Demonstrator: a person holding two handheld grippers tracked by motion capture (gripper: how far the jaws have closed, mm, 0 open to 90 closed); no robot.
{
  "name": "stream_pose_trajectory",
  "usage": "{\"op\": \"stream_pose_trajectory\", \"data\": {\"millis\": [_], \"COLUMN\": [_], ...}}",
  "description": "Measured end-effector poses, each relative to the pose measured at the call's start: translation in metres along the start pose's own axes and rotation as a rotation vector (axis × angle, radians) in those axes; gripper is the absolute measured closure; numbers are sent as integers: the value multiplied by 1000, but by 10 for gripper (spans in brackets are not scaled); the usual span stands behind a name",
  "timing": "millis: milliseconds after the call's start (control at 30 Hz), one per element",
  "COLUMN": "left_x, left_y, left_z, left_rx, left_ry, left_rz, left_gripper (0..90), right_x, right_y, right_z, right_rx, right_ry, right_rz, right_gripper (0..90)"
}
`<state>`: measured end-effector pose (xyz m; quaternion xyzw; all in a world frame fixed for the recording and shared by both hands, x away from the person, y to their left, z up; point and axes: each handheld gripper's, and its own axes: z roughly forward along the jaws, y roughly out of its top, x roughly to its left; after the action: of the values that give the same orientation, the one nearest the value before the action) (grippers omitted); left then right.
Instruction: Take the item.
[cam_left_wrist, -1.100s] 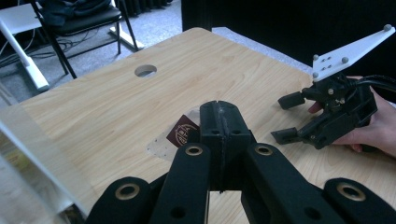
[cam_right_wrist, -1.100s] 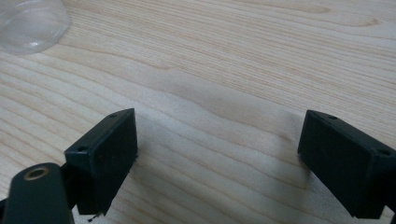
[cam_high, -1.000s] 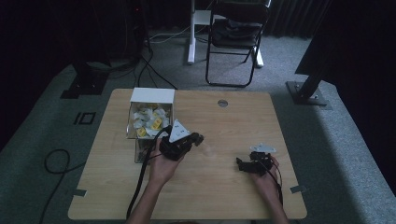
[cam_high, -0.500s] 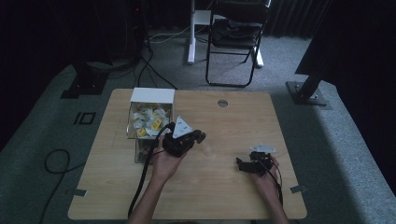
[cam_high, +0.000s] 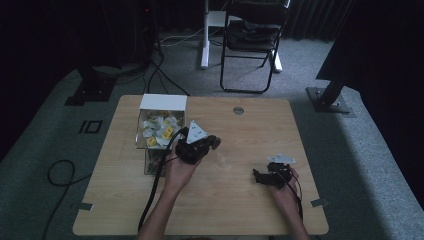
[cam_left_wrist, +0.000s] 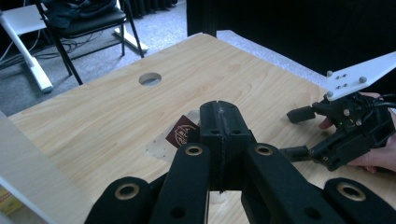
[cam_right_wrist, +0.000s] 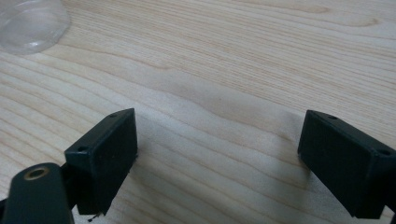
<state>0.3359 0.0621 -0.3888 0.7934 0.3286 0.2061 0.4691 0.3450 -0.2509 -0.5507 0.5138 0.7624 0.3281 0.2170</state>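
A small clear packet (cam_left_wrist: 180, 137) with a dark red label lies flat on the desk (cam_high: 240, 130), a little toward 10 o'clock of the desk's centre in the high view. The label carries a pale round emblem; any writing on it is too small to read. In the left gripper view the packet sits just beyond the tips of the left tongs (cam_left_wrist: 219, 122), partly hidden behind them, and whether the tips touch it cannot be told.

The left tongs are clenched, their two black jaws pressed flat together with nothing between them. In the high view the left hand (cam_high: 181, 169) holds them above the desk, pointing toward 2 o'clock.

At about 9 o'clock of the left tongs stands a clear box (cam_high: 156, 131) with a white back wall, filled with small white and yellow packets (cam_high: 159, 129); their printing cannot be read.

The right tongs (cam_right_wrist: 217, 158) are released, the jaws standing wide apart over bare wood with nothing between them. In the high view the right hand (cam_high: 282, 190) rests them on the desk at about 4 o'clock of its centre, well apart from the packet. A black folding chair (cam_high: 252, 35) stands on the carpet beyond the desk at 12 o'clock.
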Motion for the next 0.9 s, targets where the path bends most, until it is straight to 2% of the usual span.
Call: {"op": "stream_pose_trajectory", "data": {"millis": [600,900], "left_x": [-2,-2], "left_y": [6,5], "left_z": [14,24], "left_rx": [-3,12], "left_ry": [-4,-4], "left_rz": [-6,-8], "left_gripper": [900,900], "right_x": [0,0], "right_y": [0,0], "right_z": [0,0], "right_rx": [0,0], "right_ry": [0,0], "right_rz": [0,0], "right_gripper": [118,118]}}
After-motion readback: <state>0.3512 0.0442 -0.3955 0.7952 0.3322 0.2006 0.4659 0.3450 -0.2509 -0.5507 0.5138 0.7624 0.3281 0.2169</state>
